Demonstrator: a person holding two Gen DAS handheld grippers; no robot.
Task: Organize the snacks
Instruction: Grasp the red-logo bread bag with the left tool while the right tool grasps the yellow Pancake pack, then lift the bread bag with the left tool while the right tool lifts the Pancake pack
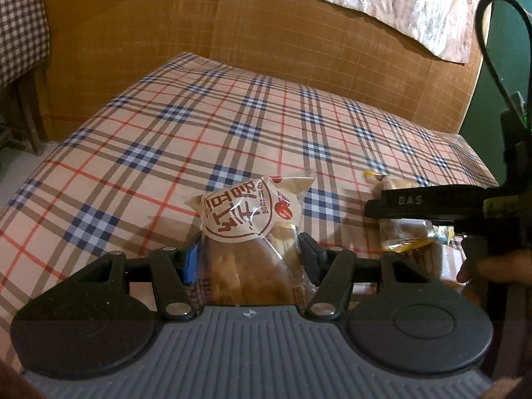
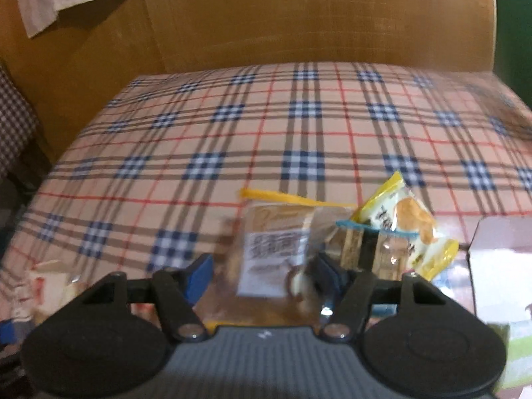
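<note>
In the left wrist view, my left gripper [image 1: 249, 259] is shut on a bread packet [image 1: 252, 219] with a cream and brown label. The packet stands up between the pads over the plaid cloth [image 1: 166, 139]. At the right edge of that view, one black finger of my right gripper [image 1: 415, 199] hangs over a clear snack packet [image 1: 402, 236]. In the blurred right wrist view, my right gripper [image 2: 264, 274] has a clear packet with a yellow top strip and white label [image 2: 276, 252] between its fingers. The left pad stands slightly off the packet.
Just right of the clear packet lie a yellow snack packet [image 2: 409, 222] and a blue-edged clear packet [image 2: 375, 249]. A pale box [image 2: 498, 266] sits at the right edge. A brown seat back [image 1: 299, 40] with pale fabric [image 1: 399, 0] rises behind the cloth. A hand [image 1: 492, 266] holds the right tool.
</note>
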